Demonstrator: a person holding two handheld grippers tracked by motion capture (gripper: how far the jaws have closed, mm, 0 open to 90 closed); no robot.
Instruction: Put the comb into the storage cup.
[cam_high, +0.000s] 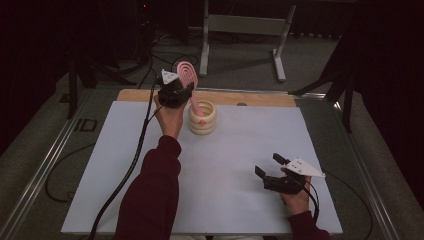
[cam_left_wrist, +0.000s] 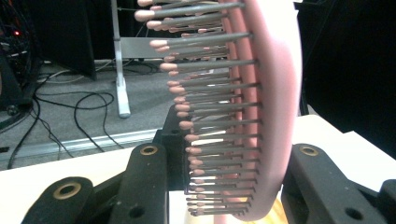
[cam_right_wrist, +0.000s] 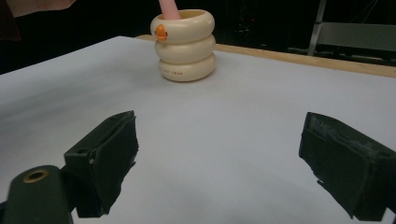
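Left gripper (cam_high: 176, 91) raised at far side of white surface (cam_high: 225, 165), forearm stretched forward, jaws clenched on pink plastic bristle hairbrush (cam_high: 188, 75); handle stands in cream ringed ceramic cup (cam_high: 202, 118). Right gripper (cam_high: 270, 170) low near right edge, jaws released, holding nothing.

A: What stands ahead of the right gripper (cam_right_wrist: 219, 158) fingers (cam_right_wrist: 105, 158)?
B: Bare worktop (cam_high: 240, 150), then the cream holder (cam_right_wrist: 185, 44) well beyond them.
A: And the holder's mouth?
B: The pink brush (cam_high: 189, 80) handle occupies it.
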